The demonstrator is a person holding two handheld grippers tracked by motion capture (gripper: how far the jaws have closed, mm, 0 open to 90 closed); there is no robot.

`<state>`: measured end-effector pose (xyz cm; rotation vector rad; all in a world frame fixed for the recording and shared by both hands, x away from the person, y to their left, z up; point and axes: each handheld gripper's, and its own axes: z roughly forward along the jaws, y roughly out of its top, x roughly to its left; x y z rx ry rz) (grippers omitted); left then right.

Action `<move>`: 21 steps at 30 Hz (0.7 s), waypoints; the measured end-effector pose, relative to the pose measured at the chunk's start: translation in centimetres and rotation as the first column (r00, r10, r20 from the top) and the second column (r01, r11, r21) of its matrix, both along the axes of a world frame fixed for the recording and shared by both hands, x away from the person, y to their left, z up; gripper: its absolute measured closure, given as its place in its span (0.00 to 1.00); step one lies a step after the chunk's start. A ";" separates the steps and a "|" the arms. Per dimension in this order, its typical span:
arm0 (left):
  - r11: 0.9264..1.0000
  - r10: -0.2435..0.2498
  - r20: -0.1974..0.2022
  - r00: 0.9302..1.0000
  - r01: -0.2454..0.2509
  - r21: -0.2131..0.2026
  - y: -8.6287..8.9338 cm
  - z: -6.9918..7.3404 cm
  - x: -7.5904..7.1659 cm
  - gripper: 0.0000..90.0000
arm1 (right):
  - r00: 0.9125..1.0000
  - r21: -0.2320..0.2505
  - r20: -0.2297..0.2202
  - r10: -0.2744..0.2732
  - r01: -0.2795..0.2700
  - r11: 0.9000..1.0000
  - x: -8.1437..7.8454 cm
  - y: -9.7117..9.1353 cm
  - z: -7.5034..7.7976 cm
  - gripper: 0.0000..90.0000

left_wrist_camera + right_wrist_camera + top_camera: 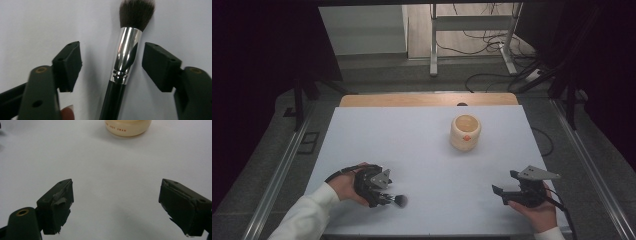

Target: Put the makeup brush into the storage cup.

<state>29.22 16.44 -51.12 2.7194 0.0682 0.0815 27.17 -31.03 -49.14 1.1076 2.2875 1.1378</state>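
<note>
A makeup brush (126, 55) with a black handle, a shiny silver ferrule and dark bristles lies on the white table (412, 145). In the high view the brush (399, 200) is at the front left, bristles pointing right. My left gripper (387, 199) is down over it. In the left gripper view the left gripper (113, 58) has a jaw on each side of the ferrule, with a gap on both sides, so it is open. My right gripper (504, 185) rests at the front right. Seen close, the right gripper (116, 195) is open and holds nothing.
A cream-coloured cup (465, 131) stands upright on the far right-centre of the table, and the cup's base (128, 126) with small lettering appears ahead of the right jaws. A wooden strip (427, 99) borders the table's far edge. Cables and a metal stand lie on the floor beyond.
</note>
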 end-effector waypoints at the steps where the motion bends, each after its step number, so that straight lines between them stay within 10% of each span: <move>1: 1.000 -0.006 -0.002 1.000 0.006 0.005 -0.1 0.0 0.0 0.40 | 1.000 0.000 0.001 -0.001 0.001 1.000 0.0 0.0 0.0 0.15; 21: 0.998 -0.058 -0.083 0.995 0.061 0.032 -0.6 -0.2 0.3 0.79 | 1.000 -0.001 0.004 0.001 -0.001 1.000 0.0 -0.1 0.0 0.15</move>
